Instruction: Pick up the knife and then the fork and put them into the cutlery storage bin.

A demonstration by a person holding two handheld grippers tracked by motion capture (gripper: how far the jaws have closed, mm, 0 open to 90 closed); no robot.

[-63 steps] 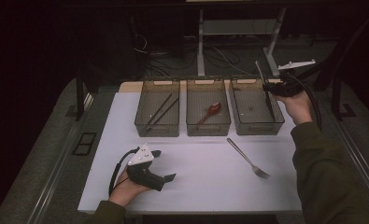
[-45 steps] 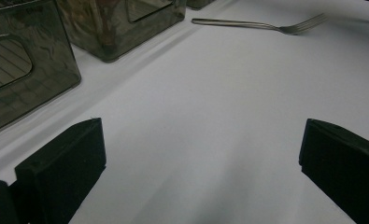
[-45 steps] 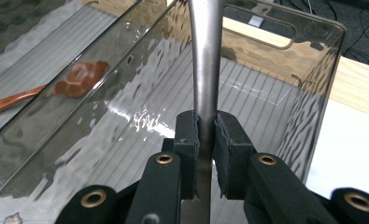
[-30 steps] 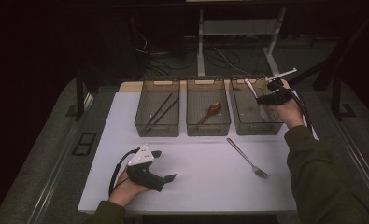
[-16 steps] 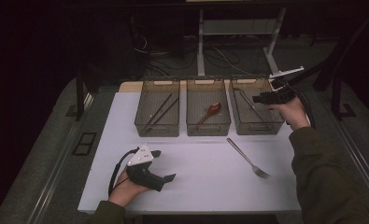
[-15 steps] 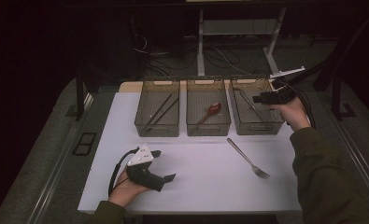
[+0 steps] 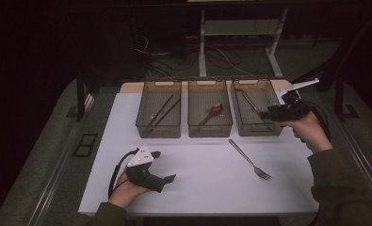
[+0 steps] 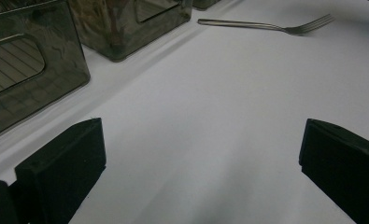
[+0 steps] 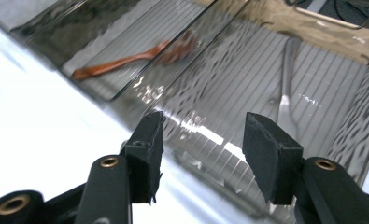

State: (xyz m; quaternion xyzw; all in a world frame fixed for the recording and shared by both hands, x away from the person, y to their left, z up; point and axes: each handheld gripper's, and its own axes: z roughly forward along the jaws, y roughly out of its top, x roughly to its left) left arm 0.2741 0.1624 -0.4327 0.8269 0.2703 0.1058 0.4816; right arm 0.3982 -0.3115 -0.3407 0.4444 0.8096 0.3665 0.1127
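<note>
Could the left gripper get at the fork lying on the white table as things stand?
Probably yes. The fork lies alone on the white table, in front of the bins. The left gripper rests with fingers spread, bare surface between it and the fork.

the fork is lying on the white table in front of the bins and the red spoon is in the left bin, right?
Not quite. The fork does lie on the white table in front of the bins, but the red spoon is in the middle bin, not the left one, as the high view shows.
</note>
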